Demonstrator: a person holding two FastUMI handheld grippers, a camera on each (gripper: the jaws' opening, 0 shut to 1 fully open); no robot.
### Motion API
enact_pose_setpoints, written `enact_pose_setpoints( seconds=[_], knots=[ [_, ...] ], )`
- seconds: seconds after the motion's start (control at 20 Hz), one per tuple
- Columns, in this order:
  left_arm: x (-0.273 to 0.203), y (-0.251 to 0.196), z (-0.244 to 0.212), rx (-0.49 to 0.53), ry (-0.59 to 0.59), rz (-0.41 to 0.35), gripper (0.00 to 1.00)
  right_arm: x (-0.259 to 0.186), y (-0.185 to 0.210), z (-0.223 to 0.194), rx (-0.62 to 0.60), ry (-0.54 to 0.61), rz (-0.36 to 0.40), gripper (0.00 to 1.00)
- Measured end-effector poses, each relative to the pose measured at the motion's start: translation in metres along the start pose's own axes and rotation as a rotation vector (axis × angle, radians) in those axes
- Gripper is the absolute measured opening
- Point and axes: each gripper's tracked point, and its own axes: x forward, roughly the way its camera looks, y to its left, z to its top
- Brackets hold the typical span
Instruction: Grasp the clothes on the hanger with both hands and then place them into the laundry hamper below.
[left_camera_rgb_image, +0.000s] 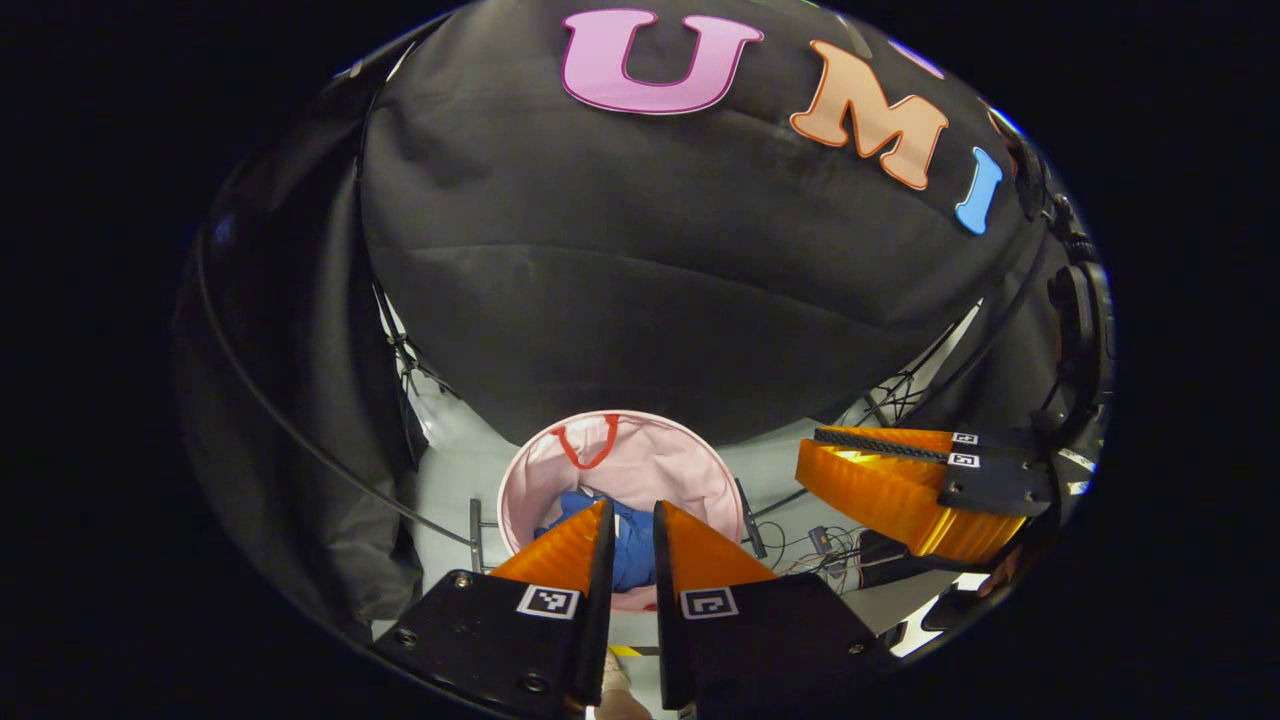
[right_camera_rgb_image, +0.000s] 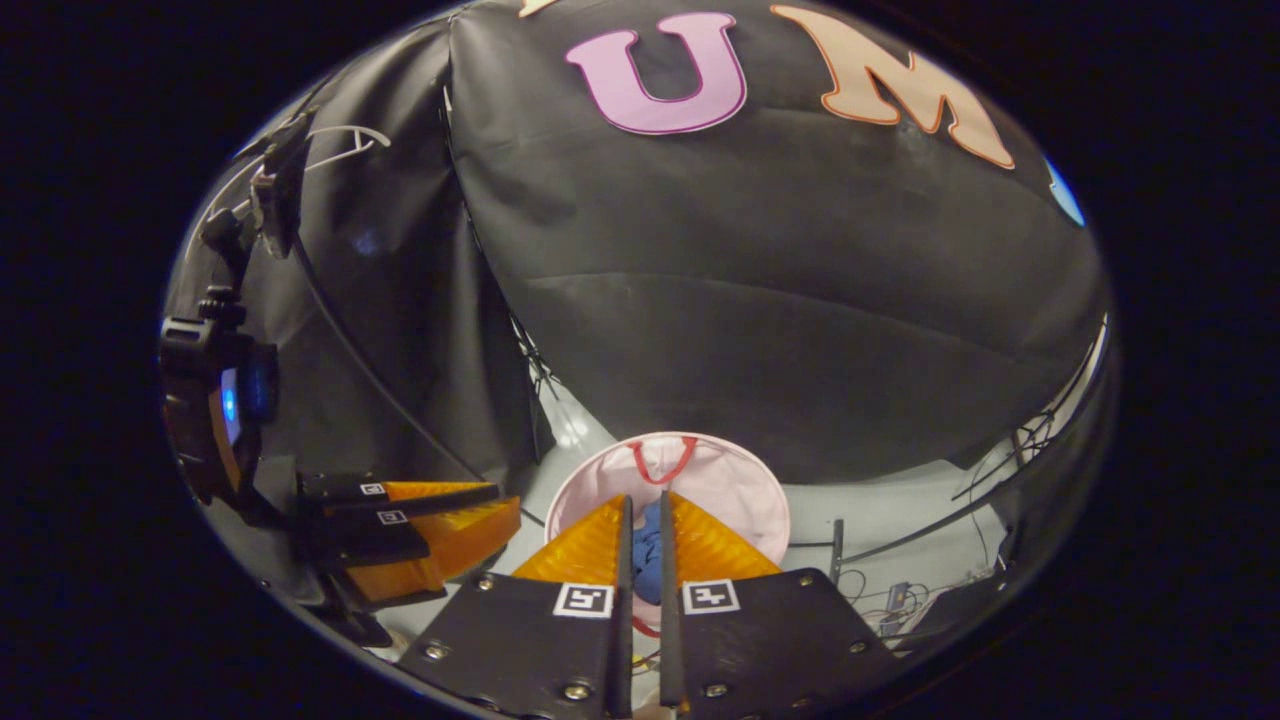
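- The blue clothes (left_camera_rgb_image: 630, 545) lie inside the pink laundry hamper (left_camera_rgb_image: 640, 460), low centre of the left gripper view, well within its rim.
- The left gripper (left_camera_rgb_image: 630, 520) hangs above the hamper, fingers slightly parted, holding nothing.
- The right gripper (right_camera_rgb_image: 642, 515) is above it too, fingers narrowly apart and empty.
- A white hanger (right_camera_rgb_image: 345, 140) sits at upper left in the right gripper view.

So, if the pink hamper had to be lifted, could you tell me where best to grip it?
By the red handle loop on the far rim of the hamper, coming from above: it stands proud of the soft wall, and the blue clothes lie well below it.
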Motion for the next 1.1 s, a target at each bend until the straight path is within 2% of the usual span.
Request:
enact_pose_setpoints(
  seconds=[0.45,0.75,1.1],
  knots=[
    [-0.003,-0.002,0.001,0.025,-0.028,-0.008,0.23,-0.007,0.0,0.012,-0.006,-0.04,-0.007,0.11],
    [-0.02,-0.018,0.03,0.068,-0.109,-0.033,0.23,-0.029,-0.002,0.03,-0.042,-0.092,-0.021,0.11],
    [-0.05,-0.048,0.076,0.123,-0.245,-0.068,0.23,-0.059,-0.015,0.076,-0.059,-0.211,-0.059,0.11]
  ],
)
